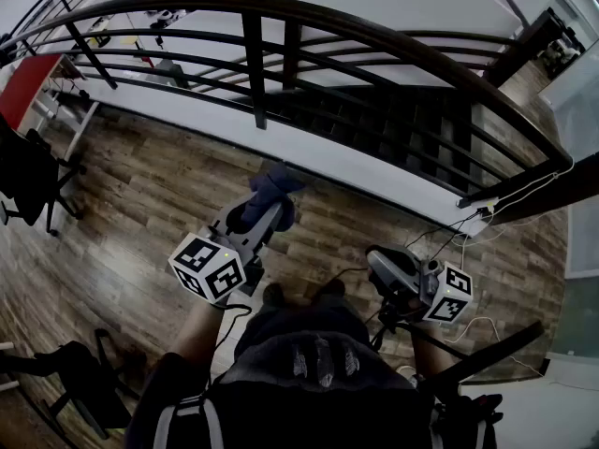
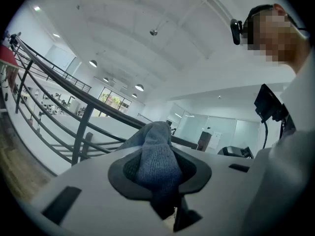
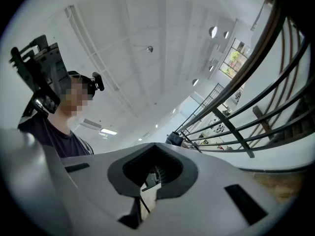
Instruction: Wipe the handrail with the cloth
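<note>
A dark curved handrail (image 1: 374,34) on black balusters arcs across the top of the head view, well ahead of both grippers. My left gripper (image 1: 270,206) is shut on a bunched blue-grey cloth (image 1: 276,183), which points up towards the rail without touching it. In the left gripper view the cloth (image 2: 156,159) fills the jaws, with the handrail (image 2: 59,80) off to the left. My right gripper (image 1: 388,271) hangs lower at the right, jaws together and nothing in them. The right gripper view shows the handrail (image 3: 266,38) at the upper right and the cloth (image 3: 173,138) small in the distance.
Wood-pattern floor runs under me up to a white ledge (image 1: 309,162) at the rail's foot. A dark stairwell (image 1: 402,120) lies beyond the balusters. Black office chairs (image 1: 28,171) stand at the left. Cables (image 1: 468,223) trail over the floor at the right.
</note>
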`<state>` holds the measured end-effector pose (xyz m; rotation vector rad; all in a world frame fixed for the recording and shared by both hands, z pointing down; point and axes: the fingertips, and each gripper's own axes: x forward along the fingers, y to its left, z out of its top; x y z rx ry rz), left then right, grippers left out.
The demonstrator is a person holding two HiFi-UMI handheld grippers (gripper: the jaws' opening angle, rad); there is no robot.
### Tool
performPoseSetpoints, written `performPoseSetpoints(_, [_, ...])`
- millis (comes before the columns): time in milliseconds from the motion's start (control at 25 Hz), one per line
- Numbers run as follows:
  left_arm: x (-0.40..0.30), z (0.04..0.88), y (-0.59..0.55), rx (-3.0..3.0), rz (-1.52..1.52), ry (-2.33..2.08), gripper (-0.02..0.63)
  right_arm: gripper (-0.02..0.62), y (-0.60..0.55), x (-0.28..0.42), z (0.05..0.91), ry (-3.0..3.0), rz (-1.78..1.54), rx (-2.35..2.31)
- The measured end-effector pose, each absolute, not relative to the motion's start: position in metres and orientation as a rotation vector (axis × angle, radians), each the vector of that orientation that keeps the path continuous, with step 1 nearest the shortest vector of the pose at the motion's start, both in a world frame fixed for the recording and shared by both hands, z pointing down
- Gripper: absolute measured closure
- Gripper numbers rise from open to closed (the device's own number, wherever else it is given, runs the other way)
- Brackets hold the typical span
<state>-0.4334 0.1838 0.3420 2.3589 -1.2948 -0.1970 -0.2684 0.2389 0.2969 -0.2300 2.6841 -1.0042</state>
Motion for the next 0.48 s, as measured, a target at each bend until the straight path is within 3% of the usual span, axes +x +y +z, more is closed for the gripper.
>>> performPoseSetpoints(280, [-0.378,0.335,0.092,2.335,-0.073,-1.420,0.509,0.592,0.173,-0.206,0.287,2.752,-0.885,-0.223])
performPoseSetpoints(480, [-0.403,0.330,-0.009,2.294,0.081,-1.733,0.509,0.592,0.107,-0.193,0.319,2.924,-0.904,0.031])
